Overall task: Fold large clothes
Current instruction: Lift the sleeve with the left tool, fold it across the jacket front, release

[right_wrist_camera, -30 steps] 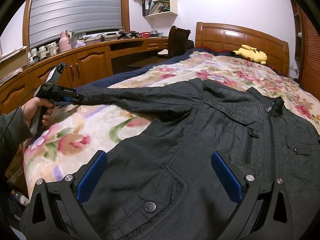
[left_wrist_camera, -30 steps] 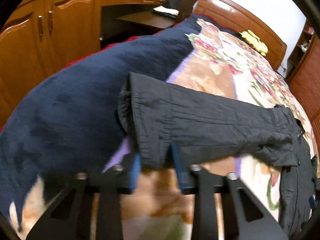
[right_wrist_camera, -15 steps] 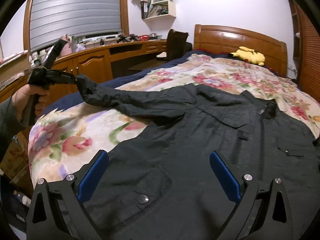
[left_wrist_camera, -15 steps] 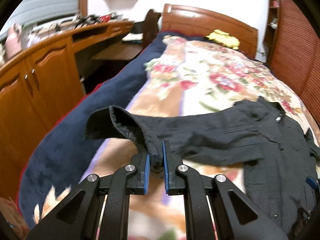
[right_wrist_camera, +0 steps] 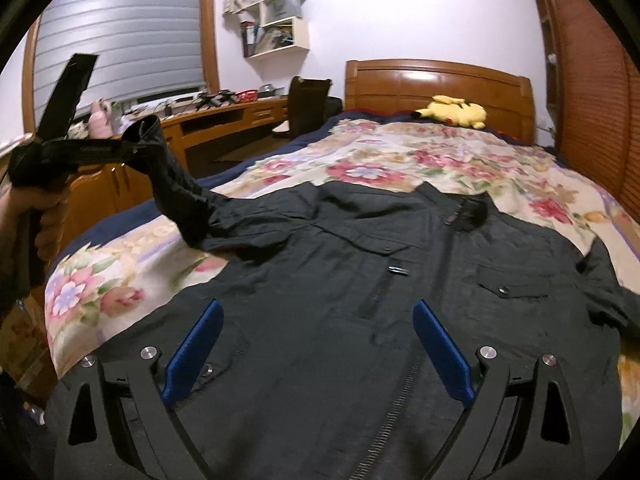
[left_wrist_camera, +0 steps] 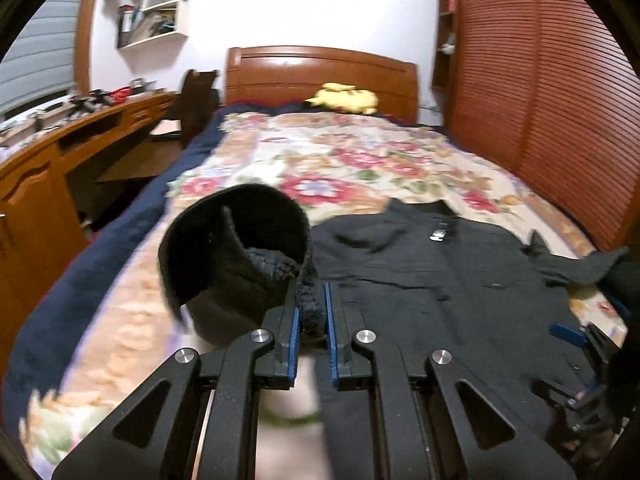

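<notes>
A: Start on the left. What has changed?

B: The left tongs (left_wrist_camera: 311, 334) are clamped on the ribbed knit cuff (left_wrist_camera: 308, 300) of the black quilted jacket's (right_wrist_camera: 360, 300) sleeve (right_wrist_camera: 176, 196). A second ago that sleeve lay flat across the floral bedspread (right_wrist_camera: 400, 160) with the blue pads only closing round its edge; now it is hoisted clear of the bed, the cuff opening gaping toward the left camera.

A: And the rest of the jacket?

B: Spread front-up on the bed, collar toward the wooden headboard (right_wrist_camera: 440, 80), its zip running down the middle. Only the raised sleeve has left the bedspread.

A: Further right?

B: The right tongs (right_wrist_camera: 320, 344) stand wide apart over the jacket's lower front, holding nothing, much as they did before. The other sleeve lies out at the right edge.

A: So where does that leave the fold?

B: My reading: the first fold has begun. The lifted sleeve likely gets carried across the chest and laid down; the body is unfolded.
</notes>
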Motion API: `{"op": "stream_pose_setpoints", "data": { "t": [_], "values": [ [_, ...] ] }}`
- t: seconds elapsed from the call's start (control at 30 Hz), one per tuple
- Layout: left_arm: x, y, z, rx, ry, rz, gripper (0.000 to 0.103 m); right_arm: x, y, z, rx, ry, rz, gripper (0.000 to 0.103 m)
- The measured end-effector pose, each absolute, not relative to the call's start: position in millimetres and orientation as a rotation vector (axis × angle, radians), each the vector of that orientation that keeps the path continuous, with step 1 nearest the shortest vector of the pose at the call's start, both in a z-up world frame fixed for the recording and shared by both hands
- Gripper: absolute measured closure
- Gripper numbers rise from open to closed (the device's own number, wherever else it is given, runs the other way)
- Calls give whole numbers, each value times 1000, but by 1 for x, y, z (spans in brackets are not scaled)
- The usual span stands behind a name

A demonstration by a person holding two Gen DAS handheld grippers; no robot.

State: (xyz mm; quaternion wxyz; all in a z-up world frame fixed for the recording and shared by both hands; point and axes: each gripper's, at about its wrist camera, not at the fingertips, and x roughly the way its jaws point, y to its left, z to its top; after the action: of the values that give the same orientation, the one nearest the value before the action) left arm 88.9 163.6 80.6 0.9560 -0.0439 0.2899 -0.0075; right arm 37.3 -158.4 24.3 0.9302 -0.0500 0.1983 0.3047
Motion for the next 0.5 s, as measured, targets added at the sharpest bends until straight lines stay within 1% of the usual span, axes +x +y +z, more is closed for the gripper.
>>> {"op": "stream_pose_setpoints", "data": {
  "t": [0.2, 0.5],
  "values": [
    [78, 119, 61, -75, 593, -110, 91, 32, -171, 25, -78, 414, 572, 7],
    [58, 88, 21, -54, 627, -127, 91, 27, -162, 31, -49, 416, 552, 7]
  ]
}}
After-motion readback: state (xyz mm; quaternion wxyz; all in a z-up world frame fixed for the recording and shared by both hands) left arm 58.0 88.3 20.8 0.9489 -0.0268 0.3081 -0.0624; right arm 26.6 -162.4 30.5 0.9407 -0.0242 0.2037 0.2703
